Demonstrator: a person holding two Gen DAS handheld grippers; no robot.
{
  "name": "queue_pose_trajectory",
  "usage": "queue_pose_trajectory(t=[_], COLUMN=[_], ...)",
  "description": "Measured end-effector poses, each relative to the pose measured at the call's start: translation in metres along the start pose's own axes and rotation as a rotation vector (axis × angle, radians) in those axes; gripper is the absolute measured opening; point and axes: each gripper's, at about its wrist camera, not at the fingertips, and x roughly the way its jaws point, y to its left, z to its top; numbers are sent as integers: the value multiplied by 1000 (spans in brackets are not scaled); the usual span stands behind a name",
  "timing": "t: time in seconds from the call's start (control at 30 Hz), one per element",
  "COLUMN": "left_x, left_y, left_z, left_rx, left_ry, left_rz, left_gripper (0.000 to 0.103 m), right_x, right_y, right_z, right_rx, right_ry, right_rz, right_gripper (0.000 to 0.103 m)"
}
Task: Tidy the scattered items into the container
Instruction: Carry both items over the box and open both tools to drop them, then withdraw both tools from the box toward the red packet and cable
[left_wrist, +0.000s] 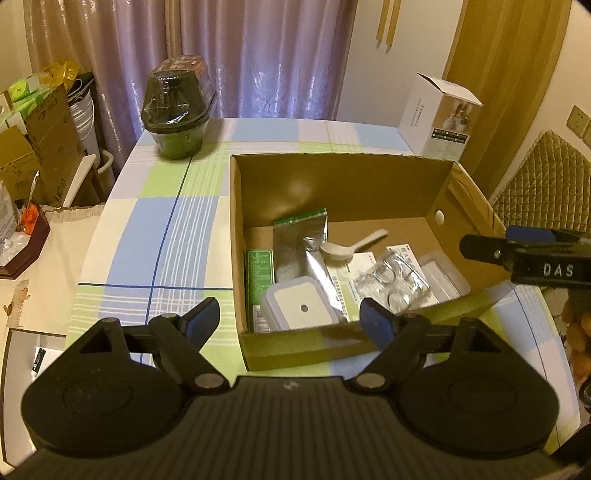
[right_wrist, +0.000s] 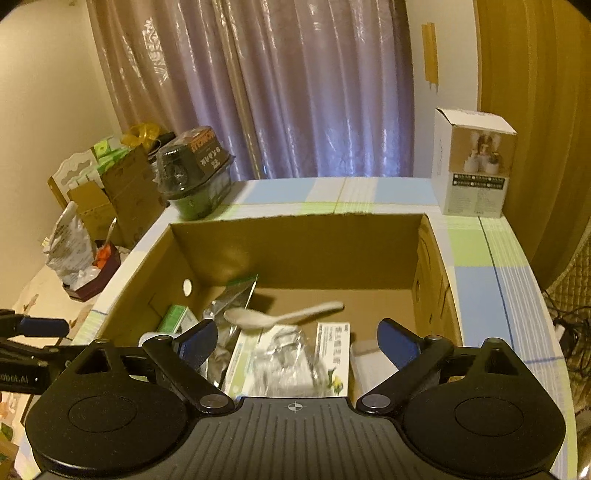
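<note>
Two things still stand outside my cardboard box (left_wrist: 436, 184), on the checked tablecloth (left_wrist: 177, 229): the wrapped green bowl (left_wrist: 176, 110) beyond its far-left corner, nearer my left gripper (left_wrist: 290, 319), and the upright white carton (right_wrist: 474, 166) far right, nearer my right gripper (right_wrist: 297, 341). Both jaws gape wide, empty; spoon (right_wrist: 280, 317) and packets lie inside.

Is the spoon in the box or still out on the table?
In: the spoon lies on the packets inside the cardboard box, below its walls.
</note>
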Motion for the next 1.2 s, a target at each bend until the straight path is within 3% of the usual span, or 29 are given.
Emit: queue_pose_trajectory(t=[0.3,0.63,1.03,1.2], left_x=[-21,-46,-64,-70], left_y=[-8,-20,-21,-24], left_z=[-8,-25,-85,-106], left_rx=[8,39,149,157], left_ry=[-4,-10,51,80], left_rz=[-5,10,83,72], left_gripper=[84,101,102,102], right_x=[-29,-72,-108,-113], right_y=[5,8,26,34], right_z=[-10,-24,-84,-107], right_rx=[6,25,8,15], right_ry=[-4,-7,87,130], right_rz=[-15,-31,-23,-9], right_gripper=[98,98,98,98])
